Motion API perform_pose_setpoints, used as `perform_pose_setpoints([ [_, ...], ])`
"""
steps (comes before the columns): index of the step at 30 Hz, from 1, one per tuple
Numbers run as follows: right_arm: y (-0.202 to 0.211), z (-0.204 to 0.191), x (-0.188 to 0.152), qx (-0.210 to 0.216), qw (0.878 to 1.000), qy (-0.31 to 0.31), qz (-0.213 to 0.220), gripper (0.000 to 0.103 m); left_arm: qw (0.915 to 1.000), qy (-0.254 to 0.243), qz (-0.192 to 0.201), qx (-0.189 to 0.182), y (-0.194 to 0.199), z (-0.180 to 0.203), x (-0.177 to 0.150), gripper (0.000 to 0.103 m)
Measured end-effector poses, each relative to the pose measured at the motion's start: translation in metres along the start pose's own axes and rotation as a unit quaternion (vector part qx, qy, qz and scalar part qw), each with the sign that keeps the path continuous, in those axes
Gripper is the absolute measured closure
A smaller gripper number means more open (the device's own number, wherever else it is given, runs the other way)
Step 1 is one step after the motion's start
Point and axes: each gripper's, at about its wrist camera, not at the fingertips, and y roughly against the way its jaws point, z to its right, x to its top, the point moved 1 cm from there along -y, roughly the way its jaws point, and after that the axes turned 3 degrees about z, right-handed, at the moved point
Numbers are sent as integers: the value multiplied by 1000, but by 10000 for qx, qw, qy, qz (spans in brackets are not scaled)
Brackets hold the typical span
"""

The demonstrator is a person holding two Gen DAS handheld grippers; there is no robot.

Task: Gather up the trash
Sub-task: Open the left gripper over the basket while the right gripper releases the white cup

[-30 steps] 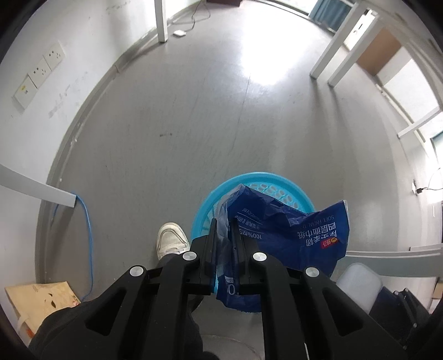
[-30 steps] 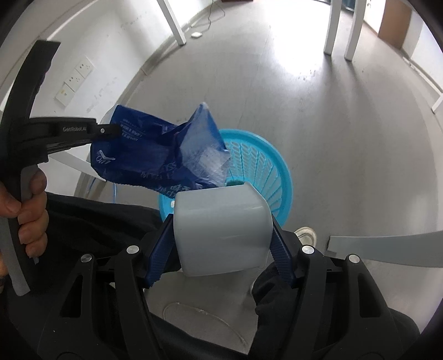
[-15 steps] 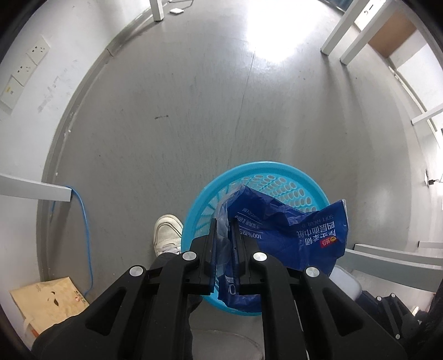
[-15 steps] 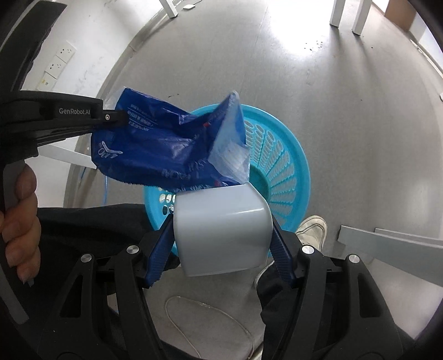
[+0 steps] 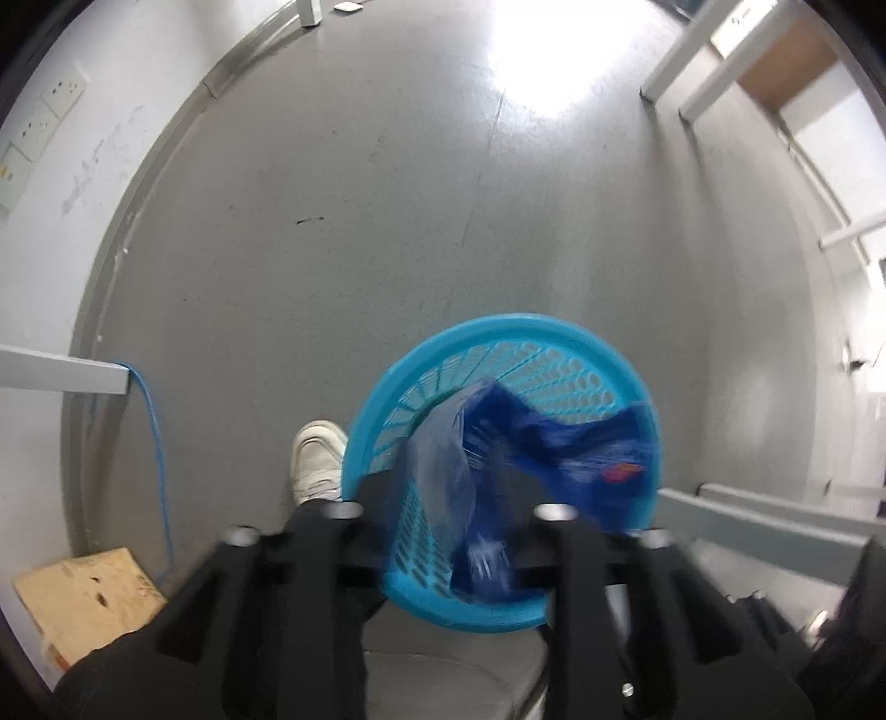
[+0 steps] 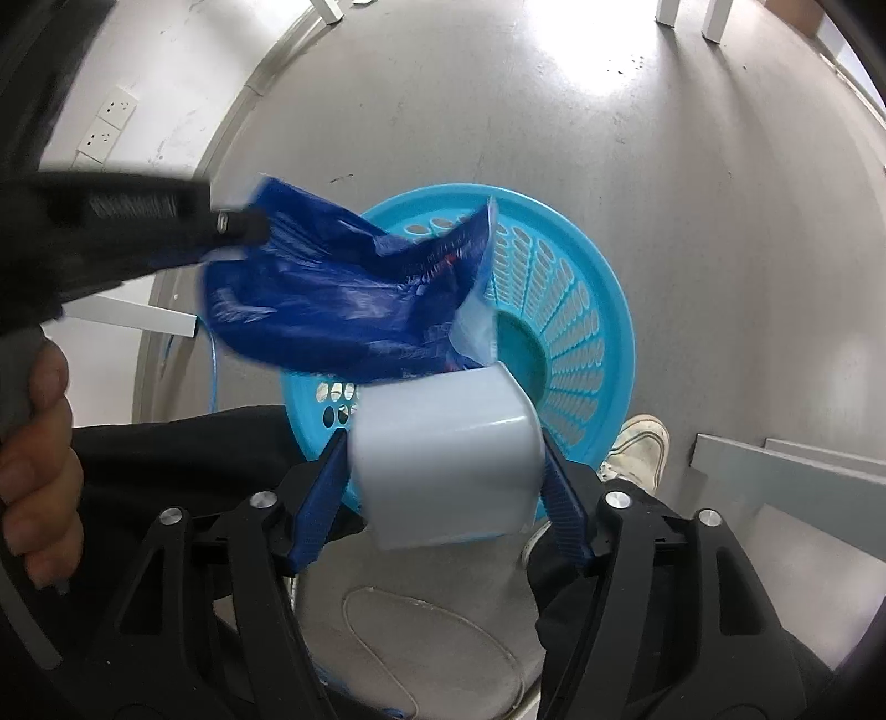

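A round blue plastic basket stands on the grey floor below both grippers. My left gripper points straight down over it. Its jaws are opening, and a crumpled blue plastic bag hangs blurred between them with no pad pressing on it, sagging into the basket. The right wrist view shows the bag trailing from the left gripper's tip across the basket rim. My right gripper holds a pale grey box between its blue pads above the basket's near edge. Its jaws are opening.
A white shoe and dark trouser legs stand beside the basket. A blue cable and a cardboard piece lie at the left. Grey bars cross at the right. White table legs stand far off. A hand grips the left handle.
Both grippers have sunk toward the basket, which looks larger. The left jaws have parted and the blue bag has slumped down into the basket. The pale box stays between the right pads.
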Motion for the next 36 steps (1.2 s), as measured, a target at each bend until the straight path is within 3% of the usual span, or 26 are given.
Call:
perform_pose_setpoints([
  [2, 2, -2, 0, -29, 10000, 54, 66, 29, 10000, 41, 67, -12, 2, 1, 0, 51],
  [17, 23, -5, -13, -131, 9996, 40, 242, 29, 9996, 282, 59, -76, 19, -12, -20, 51],
  [24, 54, -8, -28, -268, 9978, 196, 582, 29, 9993, 33, 354, -153, 53, -15, -42, 50],
  [27, 73, -14, -37, -221, 9961, 366, 778, 25, 9976, -212, 622, -206, 72, -12, -56, 42],
  [31, 99, -17, -55, -256, 9941, 439, 960, 21, 9954, -123, 872, -371, 97, -22, -67, 40],
  [36, 137, -25, -80, -236, 9886, 605, 1359, 21, 9921, -397, 1124, -397, 118, -17, -85, 38],
])
